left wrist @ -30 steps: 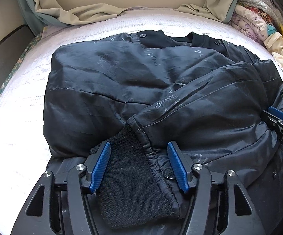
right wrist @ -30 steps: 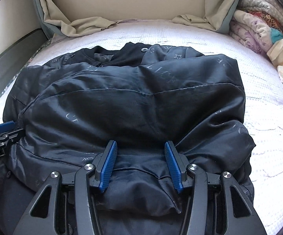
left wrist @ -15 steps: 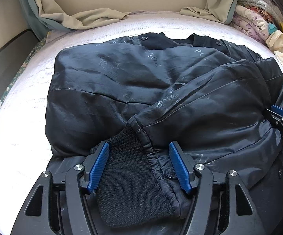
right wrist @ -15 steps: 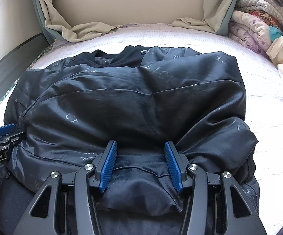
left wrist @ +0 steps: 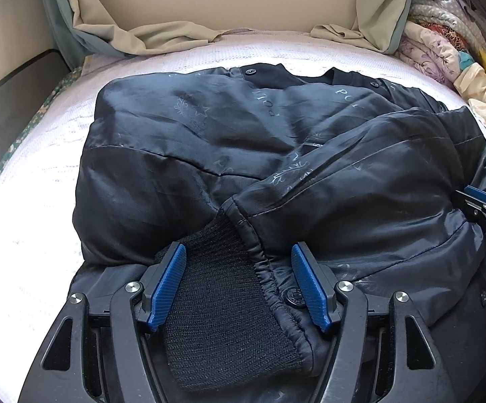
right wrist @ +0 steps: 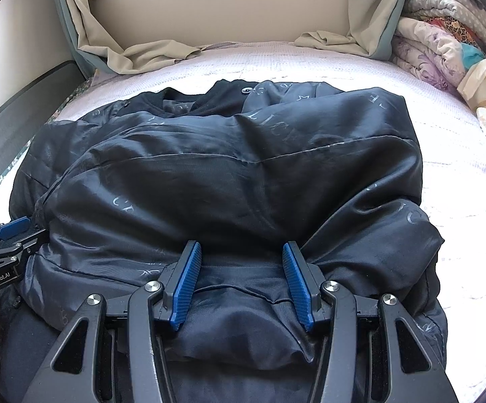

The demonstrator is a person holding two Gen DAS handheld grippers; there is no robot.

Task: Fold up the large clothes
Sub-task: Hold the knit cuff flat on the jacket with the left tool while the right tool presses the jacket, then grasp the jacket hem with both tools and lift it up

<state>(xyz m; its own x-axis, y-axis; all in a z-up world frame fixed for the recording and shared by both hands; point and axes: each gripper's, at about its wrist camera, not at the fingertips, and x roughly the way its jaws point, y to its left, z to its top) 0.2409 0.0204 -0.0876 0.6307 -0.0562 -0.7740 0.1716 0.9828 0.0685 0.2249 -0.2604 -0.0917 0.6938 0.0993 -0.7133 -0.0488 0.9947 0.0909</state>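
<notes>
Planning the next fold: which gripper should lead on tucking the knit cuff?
Left. The left gripper already straddles the cuff, jaws open; the right gripper has only jacket body between its jaws.

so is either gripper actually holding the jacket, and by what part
Neither has closed on it. The left gripper stands open astride the knit cuff, and the right gripper stands open over a bunched fold of the jacket.
</notes>
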